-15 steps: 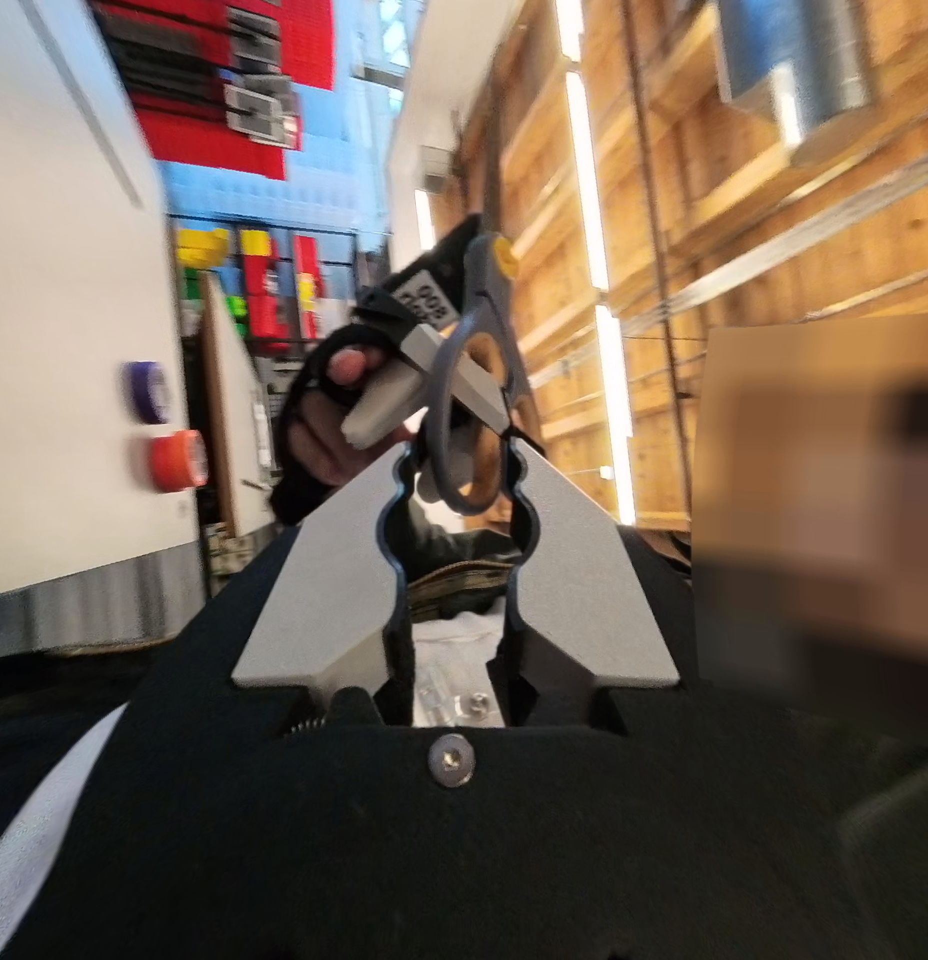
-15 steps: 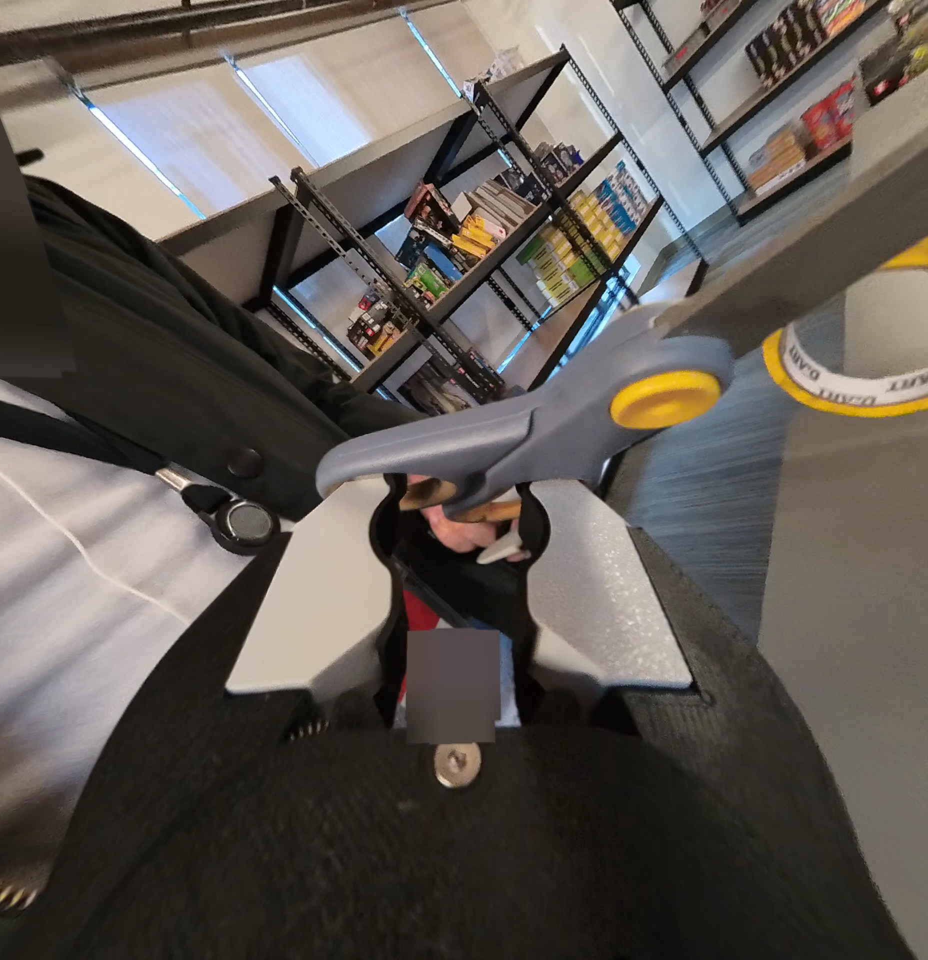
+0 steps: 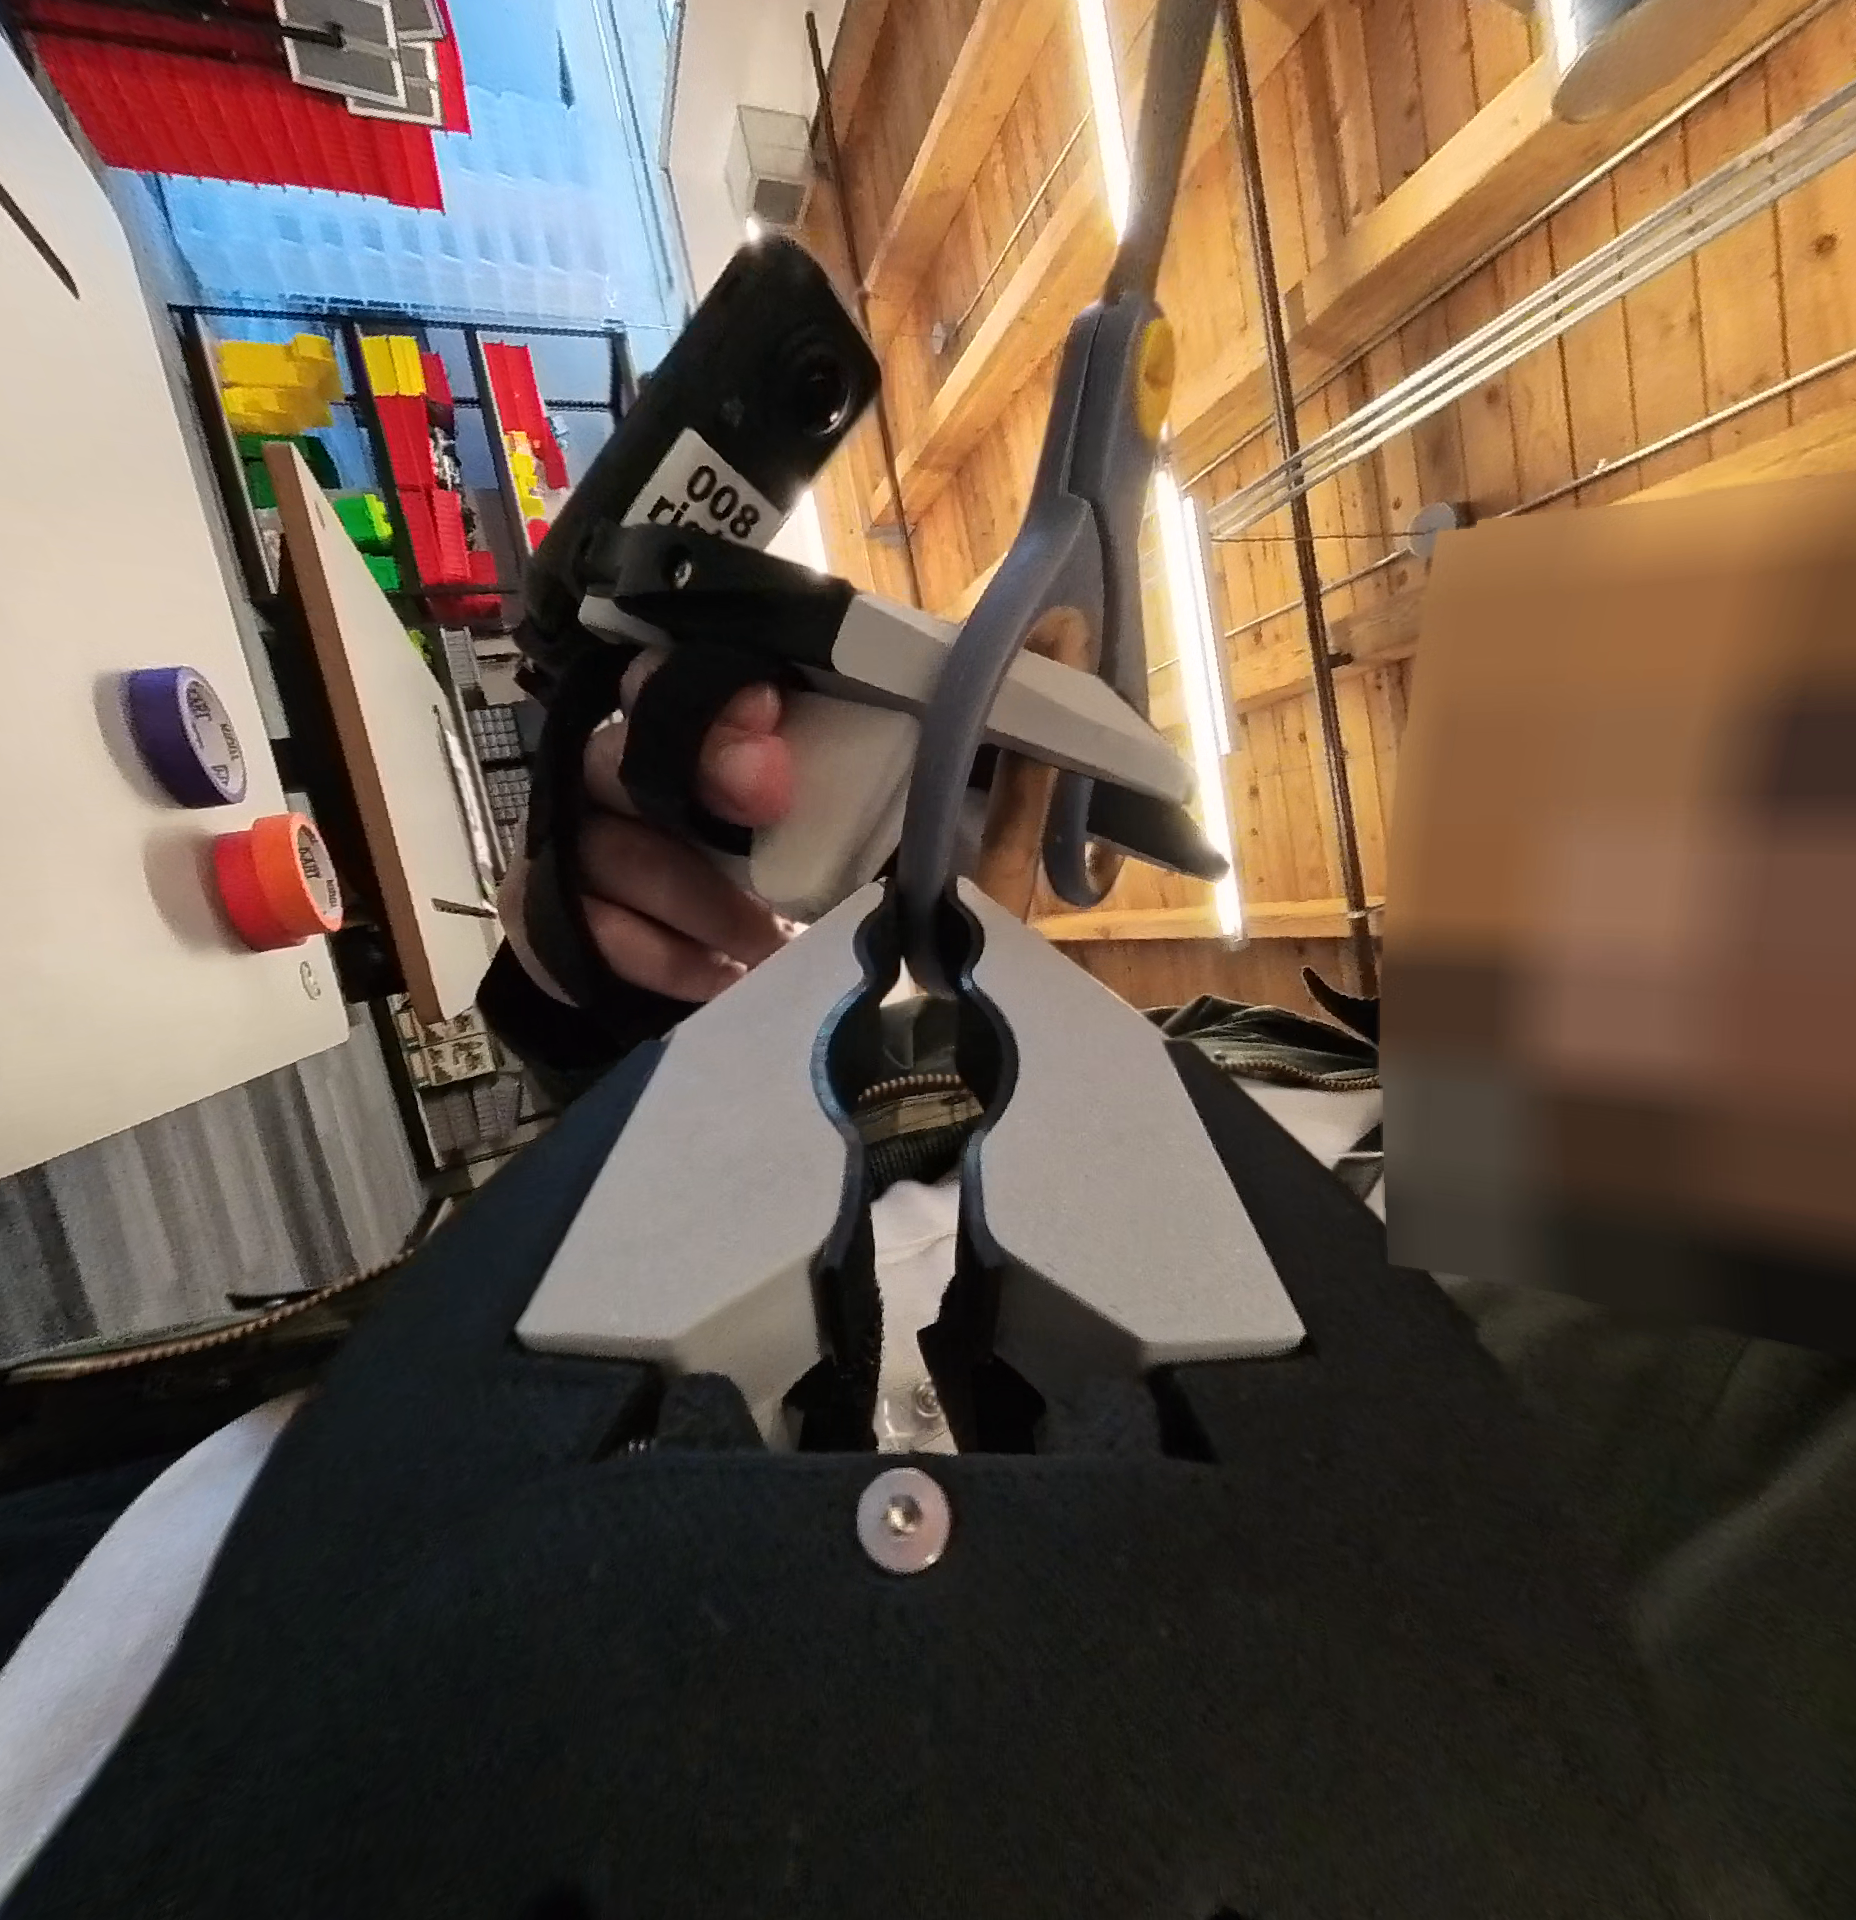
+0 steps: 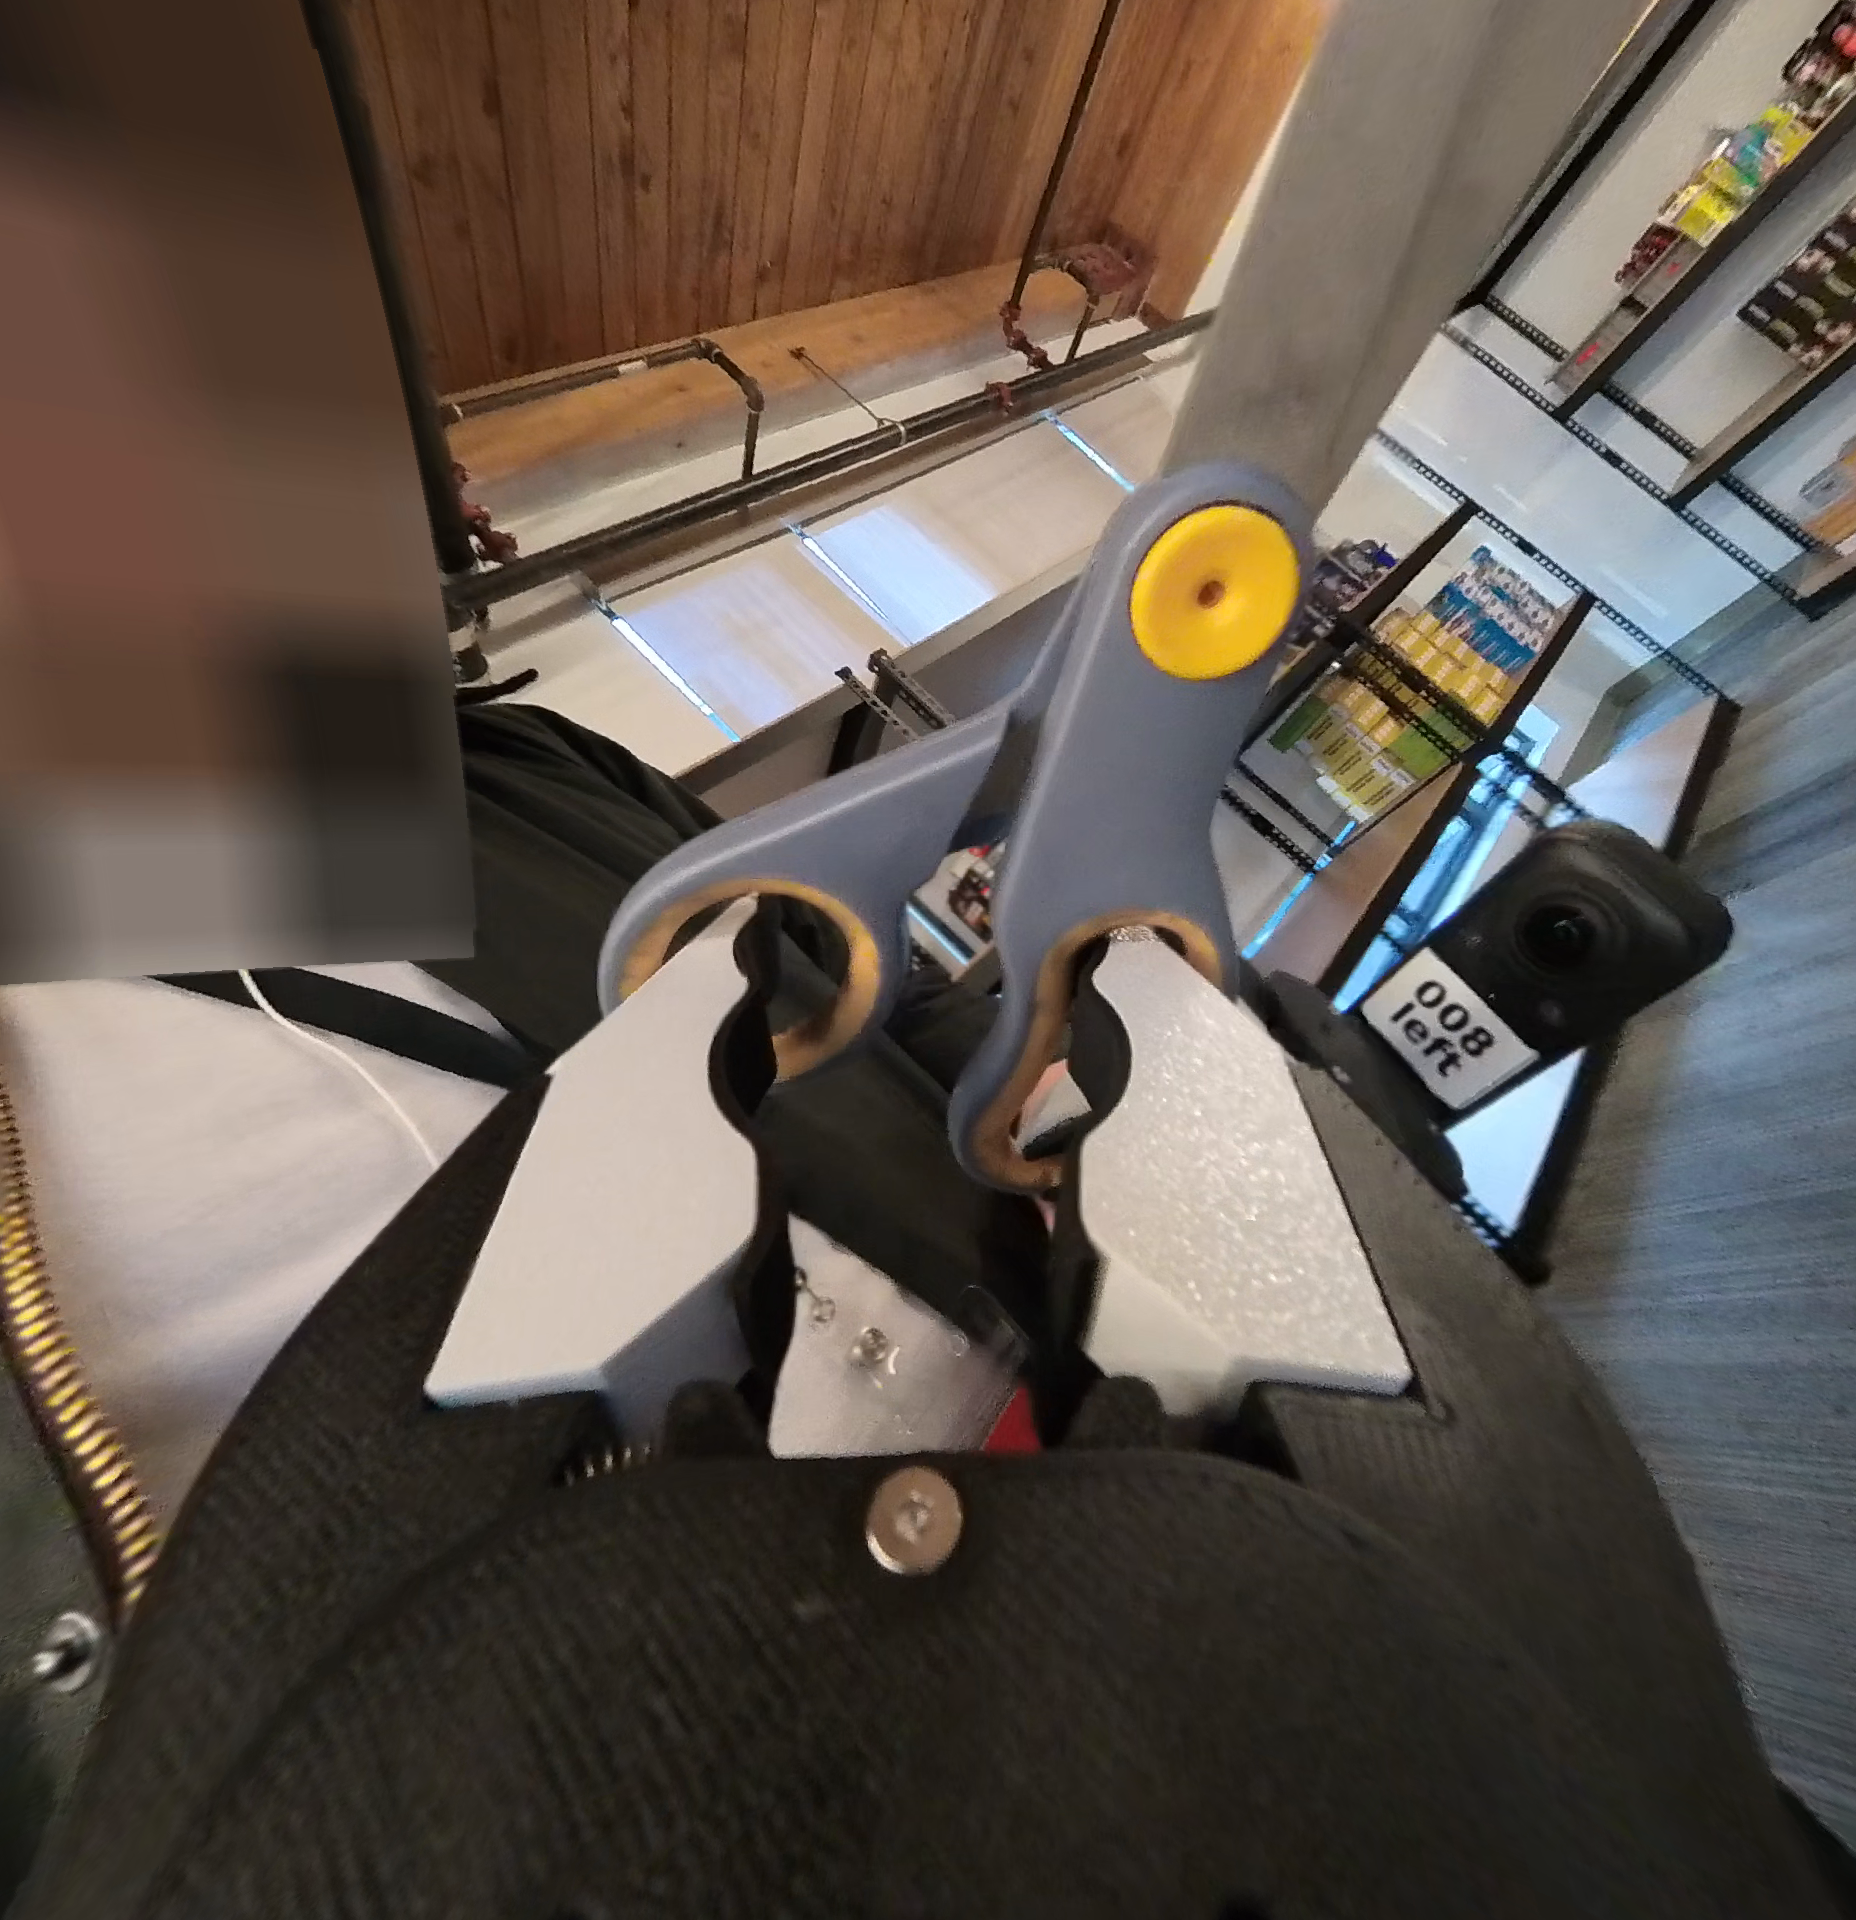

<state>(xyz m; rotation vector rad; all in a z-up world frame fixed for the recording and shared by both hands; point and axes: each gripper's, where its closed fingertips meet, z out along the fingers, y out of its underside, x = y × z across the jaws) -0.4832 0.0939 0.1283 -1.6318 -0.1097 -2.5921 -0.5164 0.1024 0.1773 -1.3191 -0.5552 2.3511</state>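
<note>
- Your left gripper point(image 3: 919, 951) has its fingers clenched at the tips on the thin rim of one handle loop of the grey scissors point(image 3: 1069, 582); the wider hollows farther back between the fingers stay clear.
- The scissors stand upright in the air between your two grippers, handles down, yellow pivot cap point(image 4: 1215, 592) up, and the blades run out past the top edge of both views.
- Your right gripper point(image 4: 919, 1003) has its fingers spread, one tip pushed into each handle loop: the left tip sits in the smaller round loop, the right tip in the longer one. Nothing is pinched between them.
- In the left wrist view your right hand point(image 3: 675, 831) grips the right gripper's handle, with a black camera above it bearing a white sticker.
- In the right wrist view the left gripper's camera point(image 4: 1589, 935) shows just right of the scissors.
- A purple tape roll point(image 3: 181, 732) and an orange tape roll point(image 3: 275, 878) sit near each other on the white counter point(image 3: 93, 520) at the left.
</note>
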